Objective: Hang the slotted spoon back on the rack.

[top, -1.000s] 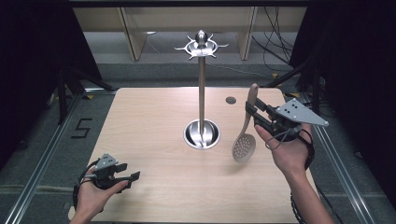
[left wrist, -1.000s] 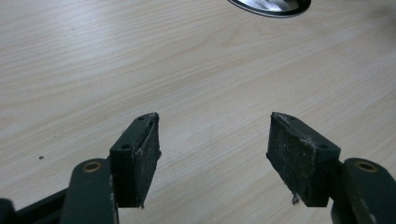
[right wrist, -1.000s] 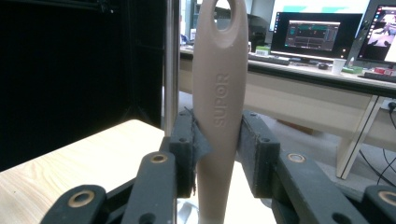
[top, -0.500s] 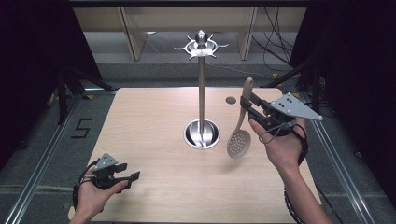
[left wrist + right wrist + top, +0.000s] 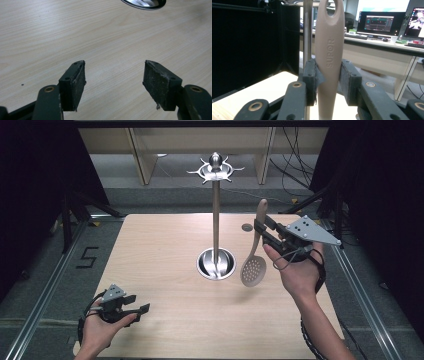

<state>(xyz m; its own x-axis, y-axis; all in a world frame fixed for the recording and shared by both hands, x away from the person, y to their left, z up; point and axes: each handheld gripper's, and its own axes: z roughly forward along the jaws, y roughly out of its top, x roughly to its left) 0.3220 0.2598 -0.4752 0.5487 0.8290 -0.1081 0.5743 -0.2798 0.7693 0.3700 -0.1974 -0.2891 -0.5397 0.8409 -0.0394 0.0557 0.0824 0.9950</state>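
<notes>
A tall metal utensil stand point(image 5: 215, 210) with a hook crown on top and a round steel base point(image 5: 216, 263) rises from the middle of the wooden table. My right gripper point(image 5: 261, 232) is shut on the handle of a beige slotted spoon point(image 5: 254, 269), which hangs upright in the air right of the stand's pole. In the right gripper view the spoon handle point(image 5: 329, 52) is pinched between both pads, its hanging hole at the top, with the stand pole point(image 5: 307, 32) just behind. My left gripper point(image 5: 141, 304) rests low at the table's front left, open and empty, as the left gripper view point(image 5: 113, 85) confirms.
The wooden table point(image 5: 165, 235) has a small round hole point(image 5: 247, 227) at its back right. Metal rails run along both sides of the table. Beyond the far edge stand wooden frame legs and cables. The stand base's rim point(image 5: 143, 3) lies ahead of the left gripper.
My right hand has shifted the spoon a little to the left, closer to the stand's pole, and slightly higher. The left hand has stayed put.
</notes>
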